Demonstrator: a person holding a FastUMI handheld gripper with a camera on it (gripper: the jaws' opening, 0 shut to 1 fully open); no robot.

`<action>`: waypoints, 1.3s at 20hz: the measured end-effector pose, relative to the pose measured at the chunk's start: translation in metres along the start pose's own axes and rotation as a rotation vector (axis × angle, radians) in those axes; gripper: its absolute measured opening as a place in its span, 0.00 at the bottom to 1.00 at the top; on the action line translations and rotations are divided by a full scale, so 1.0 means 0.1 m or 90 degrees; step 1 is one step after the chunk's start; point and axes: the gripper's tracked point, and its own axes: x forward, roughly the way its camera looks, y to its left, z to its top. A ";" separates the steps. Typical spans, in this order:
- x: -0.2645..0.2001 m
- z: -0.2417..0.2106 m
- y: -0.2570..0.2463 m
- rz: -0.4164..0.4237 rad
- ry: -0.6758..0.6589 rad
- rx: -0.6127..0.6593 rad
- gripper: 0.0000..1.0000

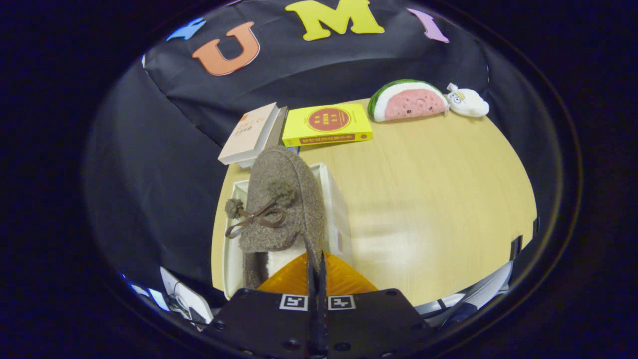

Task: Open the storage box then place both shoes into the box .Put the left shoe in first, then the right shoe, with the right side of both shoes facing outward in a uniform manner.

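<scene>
The gripper [317, 264], its orange fingers [291, 279] pinched together on the rim of a fuzzy grey-brown slipper-shoe with a ribbon bow [281, 204], is holding it over the open white storage box [333, 199] on the pale wooden counter [428, 199], judged mid-placement, needing lowering then release.

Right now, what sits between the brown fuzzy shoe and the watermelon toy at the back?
In the gripper view, a yellow book lies between the shoe, pinched in the gripper, and the watermelon plush; otherwise bare table.

Claw [316, 267] pinching shoe [281, 199] over storage box [335, 199]
</scene>
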 end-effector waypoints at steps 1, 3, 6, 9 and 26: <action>0.06 -0.04 0.03 -0.001 -0.006 0.002 0.00; 0.17 -0.11 0.05 -0.013 -0.010 -0.007 0.00; 0.30 -0.17 -0.03 -0.052 -0.029 -0.037 0.01; 0.36 -0.20 -0.02 -0.059 -0.061 -0.052 0.01; -0.33 0.14 -0.14 -0.050 -0.311 -0.121 0.19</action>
